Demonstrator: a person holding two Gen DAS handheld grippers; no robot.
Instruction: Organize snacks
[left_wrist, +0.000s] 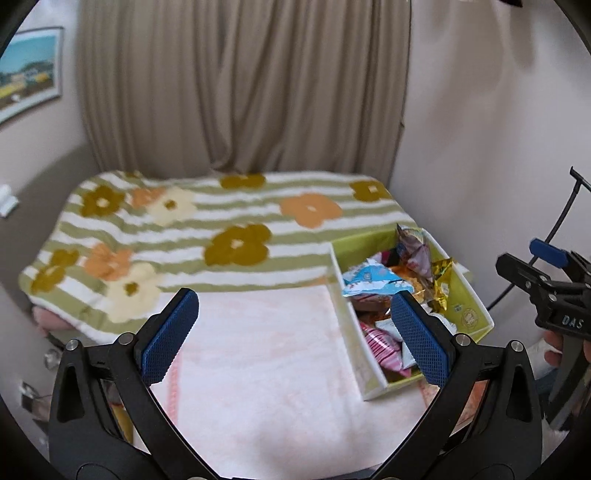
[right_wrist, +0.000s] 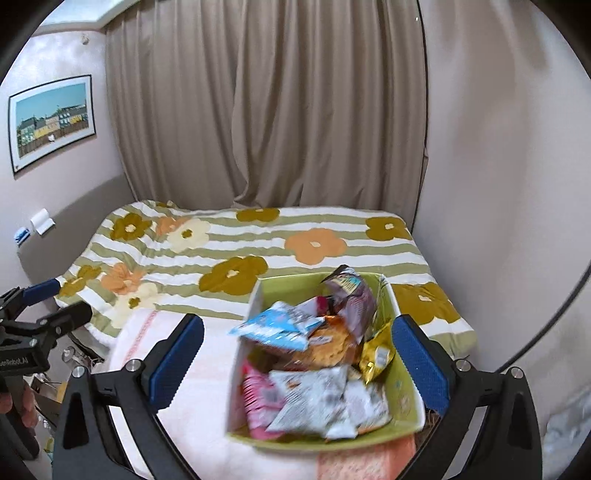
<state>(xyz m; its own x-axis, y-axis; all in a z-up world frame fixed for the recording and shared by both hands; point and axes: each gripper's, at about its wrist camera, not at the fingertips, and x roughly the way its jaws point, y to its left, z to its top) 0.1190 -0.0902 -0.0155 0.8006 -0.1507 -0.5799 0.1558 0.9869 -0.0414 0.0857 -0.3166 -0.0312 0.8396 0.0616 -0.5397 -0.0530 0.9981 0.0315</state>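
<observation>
- the left tool (left_wrist: 293, 334) hangs over a pale pink towel (left_wrist: 258, 354), its blue-padded fingers (left_wrist: 170, 336) spread wide with nothing between them.
- the right tool (right_wrist: 297, 363) is likewise released, its jaws wide apart and empty, poised above the snack box; in the left wrist view it shows at the right edge (left_wrist: 550, 284).
- the green box (right_wrist: 406, 402) with white outer walls sits on the towel, at the right side of it, close to the foot of the bed.
- the box is piled with snack packets: a light blue packet (right_wrist: 280, 326) on top toward the left, a purple-grey bag (right_wrist: 351, 295) standing up at the far end, a gold packet (right_wrist: 376, 354) against the right wall, an orange packet (right_wrist: 328, 343) in the middle, a pink striped packet (right_wrist: 258, 402) and a grey-white packet (right_wrist: 314, 398) at the near end.
- behind the towel lies a bedspread (right_wrist: 258, 240) with green and white stripes and large flowers.
- a beige curtain (right_wrist: 266, 110) hangs at the back, and a framed picture (right_wrist: 51, 122) is on the left wall.
- the left tool shows at the left edge of the right wrist view (right_wrist: 40, 314), a hand (right_wrist: 18, 406) gripping its handle.
</observation>
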